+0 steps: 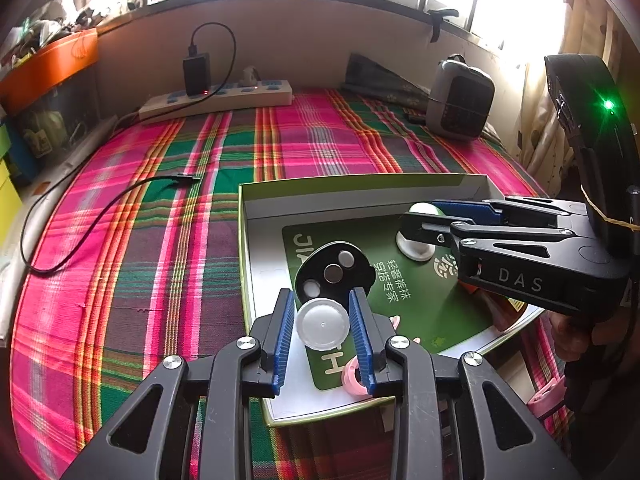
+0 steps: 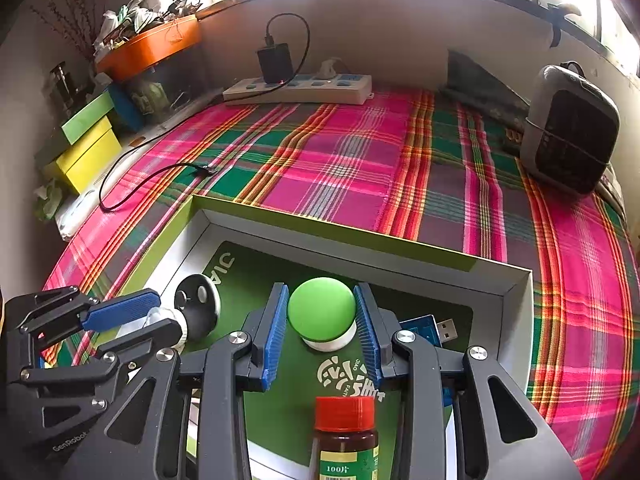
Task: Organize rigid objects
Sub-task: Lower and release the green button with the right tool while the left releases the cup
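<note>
A shallow box with a lime rim (image 1: pixel 360 181) lies on the plaid cloth, a green card on its floor. My left gripper (image 1: pixel 321 298) is over the box's near left part, its blue pads against both sides of a translucent white cap (image 1: pixel 322 324). Just beyond it lies a black disc (image 1: pixel 334 272) with three round spots. My right gripper (image 2: pixel 321 288) is shut on a green-domed knob with a white base (image 2: pixel 322 312), over the middle of the box. A pink ring (image 1: pixel 354 376), a red-capped brown bottle (image 2: pixel 346 436) and a blue USB stick (image 2: pixel 430 326) also lie in the box.
At the back wall sit a white power strip (image 1: pixel 218 98) with a black charger and a grey heater (image 1: pixel 460 98). A black cable (image 1: pixel 100 208) loops over the cloth left of the box. Yellow and green boxes (image 2: pixel 86 156) and an orange bin (image 2: pixel 152 46) stand at the left.
</note>
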A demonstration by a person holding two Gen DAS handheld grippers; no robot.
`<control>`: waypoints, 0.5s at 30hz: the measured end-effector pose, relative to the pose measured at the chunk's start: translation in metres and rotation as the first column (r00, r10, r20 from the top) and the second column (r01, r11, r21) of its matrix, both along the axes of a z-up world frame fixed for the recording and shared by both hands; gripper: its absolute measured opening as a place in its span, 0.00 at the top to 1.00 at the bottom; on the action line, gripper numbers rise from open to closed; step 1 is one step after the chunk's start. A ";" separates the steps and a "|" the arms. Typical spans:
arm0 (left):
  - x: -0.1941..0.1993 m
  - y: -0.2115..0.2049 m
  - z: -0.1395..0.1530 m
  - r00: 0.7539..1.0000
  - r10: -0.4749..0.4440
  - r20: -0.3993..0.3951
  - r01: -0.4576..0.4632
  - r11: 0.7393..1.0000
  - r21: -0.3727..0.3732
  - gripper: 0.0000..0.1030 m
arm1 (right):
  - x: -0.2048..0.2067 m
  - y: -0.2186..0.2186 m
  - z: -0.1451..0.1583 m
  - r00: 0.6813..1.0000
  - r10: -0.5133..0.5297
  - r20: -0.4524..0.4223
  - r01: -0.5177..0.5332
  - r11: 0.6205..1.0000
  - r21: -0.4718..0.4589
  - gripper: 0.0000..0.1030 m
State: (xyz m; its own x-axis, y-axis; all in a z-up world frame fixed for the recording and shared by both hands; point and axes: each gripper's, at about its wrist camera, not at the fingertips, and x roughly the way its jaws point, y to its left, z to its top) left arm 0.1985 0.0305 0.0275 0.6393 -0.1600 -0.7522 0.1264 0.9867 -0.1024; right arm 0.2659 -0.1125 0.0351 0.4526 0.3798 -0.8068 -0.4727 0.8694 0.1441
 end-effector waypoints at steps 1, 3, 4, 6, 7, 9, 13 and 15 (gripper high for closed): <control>-0.001 0.000 0.000 1.000 0.000 0.000 0.000 1.000 -0.001 0.72 | 0.000 0.000 0.000 1.000 -0.001 0.000 0.001 1.000 0.000 0.66; 0.000 0.000 0.000 1.000 -0.001 0.000 0.001 1.000 -0.001 0.72 | 0.000 0.000 0.000 1.000 -0.001 0.000 0.001 1.000 0.001 0.66; -0.001 0.000 0.000 1.000 -0.001 0.000 0.001 1.000 -0.001 0.72 | 0.000 -0.001 -0.001 1.000 -0.003 -0.001 0.003 1.000 0.003 0.66; -0.001 0.000 0.000 1.000 -0.003 0.001 0.003 1.000 -0.001 0.70 | 0.000 0.000 -0.001 1.000 -0.005 -0.003 0.005 1.000 0.007 0.66; -0.001 -0.001 0.000 1.000 -0.005 0.001 0.005 1.000 -0.001 0.70 | 0.000 0.000 -0.001 1.000 -0.004 -0.003 0.004 1.000 0.008 0.65; -0.002 -0.001 0.000 1.000 -0.007 0.003 0.007 1.000 0.000 0.69 | 0.000 0.000 -0.001 1.000 -0.004 -0.002 0.004 1.000 0.007 0.61; -0.003 -0.002 0.000 1.000 -0.009 0.003 0.009 1.000 -0.001 0.68 | -0.001 0.000 0.000 1.000 -0.004 0.000 0.004 1.000 0.011 0.61; -0.003 -0.002 0.001 1.000 -0.011 0.005 0.011 1.000 -0.001 0.66 | -0.001 0.000 0.000 1.000 -0.003 0.000 0.003 1.000 0.012 0.61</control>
State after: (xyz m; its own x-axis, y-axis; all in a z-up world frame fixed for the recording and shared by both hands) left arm 0.1952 0.0285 0.0283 0.6413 -0.1675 -0.7488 0.1375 0.9852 -0.1026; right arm 0.2645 -0.1130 0.0346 0.4540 0.3880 -0.8021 -0.4698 0.8692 0.1545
